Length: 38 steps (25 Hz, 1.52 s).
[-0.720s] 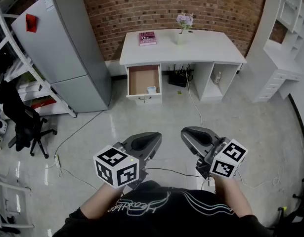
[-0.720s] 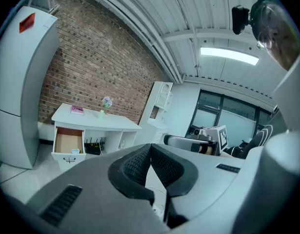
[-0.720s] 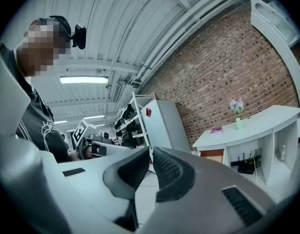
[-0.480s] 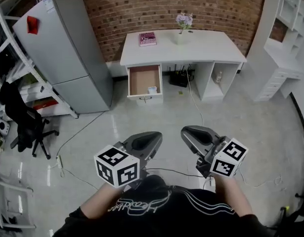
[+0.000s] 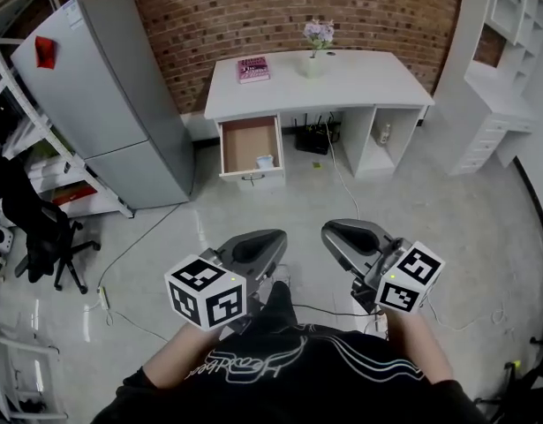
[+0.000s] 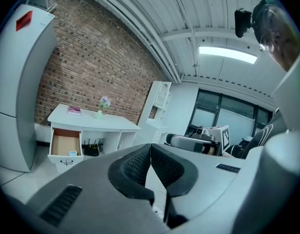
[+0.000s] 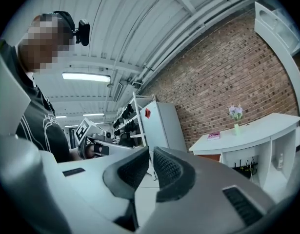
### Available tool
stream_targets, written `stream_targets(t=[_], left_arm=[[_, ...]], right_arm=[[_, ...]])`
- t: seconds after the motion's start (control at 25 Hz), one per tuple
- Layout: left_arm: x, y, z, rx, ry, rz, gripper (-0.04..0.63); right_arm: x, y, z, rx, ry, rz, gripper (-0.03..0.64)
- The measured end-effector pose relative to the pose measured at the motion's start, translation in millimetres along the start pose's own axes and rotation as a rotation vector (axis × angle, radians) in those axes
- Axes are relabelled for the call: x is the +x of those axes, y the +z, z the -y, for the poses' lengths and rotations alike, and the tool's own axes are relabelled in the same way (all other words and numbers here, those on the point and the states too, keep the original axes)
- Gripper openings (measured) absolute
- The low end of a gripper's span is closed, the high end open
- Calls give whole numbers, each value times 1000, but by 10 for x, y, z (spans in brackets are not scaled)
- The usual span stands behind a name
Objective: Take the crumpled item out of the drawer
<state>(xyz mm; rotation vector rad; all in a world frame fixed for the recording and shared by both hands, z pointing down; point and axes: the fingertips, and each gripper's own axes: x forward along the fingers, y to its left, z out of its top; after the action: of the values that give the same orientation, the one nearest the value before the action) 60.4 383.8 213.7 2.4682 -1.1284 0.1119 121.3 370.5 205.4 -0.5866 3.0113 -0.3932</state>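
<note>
brick wall (image 5: pixel 253 7) runs across the far side of the rm. big grey fridge (image 5: pixel 103 104) stands far left against it, w/ a red tag high on its side. white desk (image 5: pixel 359 82) sits mid-far against the wall, w/ a tall white shelf unit (image 5: pixel 509 78) to the right of it. black office chair (image 5: pixel 37 228) is at the left, nearer than the fridge, by some racks.

desk's drawer (image 5: pixel 245 140), at its left end, is pulled out toward the near side & wide open, brown inside. a thin cable (image 5: pixel 147 228) trails over the pale floor btwn desk & person.

person stands near, well apart from the desk, one tool in each hand, both held low in front of the body & pointing toward the desk. left gripper (image 5: pixel 273 244): jaws closed tight together, nothing btwn them. right gripper (image 5: pixel 335 233): jaws also pressed together, nothing held. the two are side by side, not touching.

on the desktop: pink book (image 5: pixel 253 69) at the left, small vase (image 5: pixel 313 65) w/ pale flowers about mid, both toward the wall.

crumpled item (image 5: pixel 265 161), small & light-coloured, lies inside the drawer at its near right corner, close to the front panel, far from both grippers.
</note>
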Motion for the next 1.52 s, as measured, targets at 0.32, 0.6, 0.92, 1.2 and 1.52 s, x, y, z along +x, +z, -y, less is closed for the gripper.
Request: stream_targets(t=[0.32,0.6,0.92,1.2,1.52], left_arm=[[316,50,-604,-40,8,8,23],[759,123,-1347,-97,8,-27,23],[1557,423,-2626,-155,19,-125,23],[2294,517,-3789,-175,48,-203,23],[2953,435,-4744,-151,39,-279,25]], right_arm=[[368,-145,473,4,-11,-42,57],[941,-277,1161,55,-20,-105,57],[1873,-320,2420,159,-48,-150,57],[2570,-420,3539,228,-86,-179,57],[3019,-712,4381,294,-132,-217,57]])
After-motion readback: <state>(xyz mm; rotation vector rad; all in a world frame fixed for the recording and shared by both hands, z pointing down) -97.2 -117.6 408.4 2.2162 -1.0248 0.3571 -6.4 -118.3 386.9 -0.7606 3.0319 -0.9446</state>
